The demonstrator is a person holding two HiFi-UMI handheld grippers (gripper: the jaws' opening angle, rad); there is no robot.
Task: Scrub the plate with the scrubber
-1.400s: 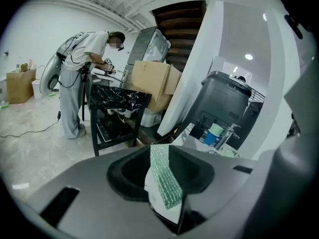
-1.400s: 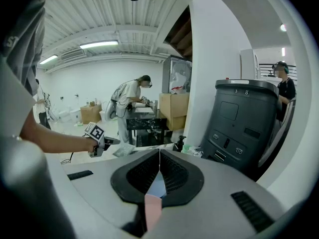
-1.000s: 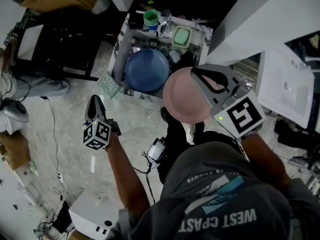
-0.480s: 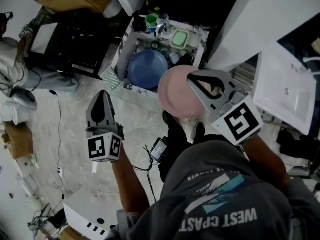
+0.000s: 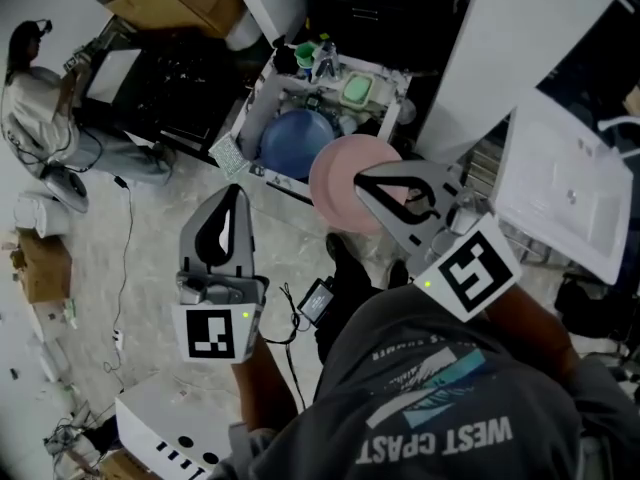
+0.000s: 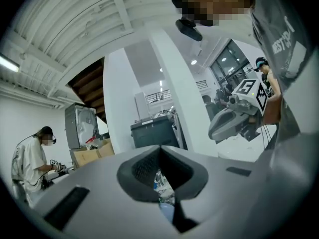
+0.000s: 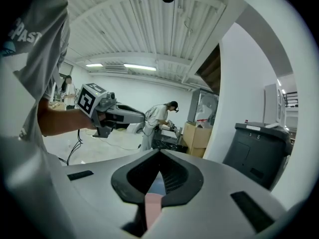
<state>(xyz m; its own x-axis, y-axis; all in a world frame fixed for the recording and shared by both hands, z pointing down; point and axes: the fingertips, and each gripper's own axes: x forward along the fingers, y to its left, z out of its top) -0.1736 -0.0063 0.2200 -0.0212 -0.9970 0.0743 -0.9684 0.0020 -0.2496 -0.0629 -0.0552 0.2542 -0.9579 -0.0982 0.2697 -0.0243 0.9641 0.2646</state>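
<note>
Pink plate [image 5: 338,196] edgewise between the right tongs [image 5: 362,181], left tongs [image 5: 234,192] well aside.

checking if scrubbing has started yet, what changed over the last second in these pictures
The left gripper rose toward the head camera and rolled. It is shut and empty and took hold of nothing. The right gripper drifted slightly up and left, still clamped on the pink plate. The blue dish and the checkered pad beside it stayed put.
</note>
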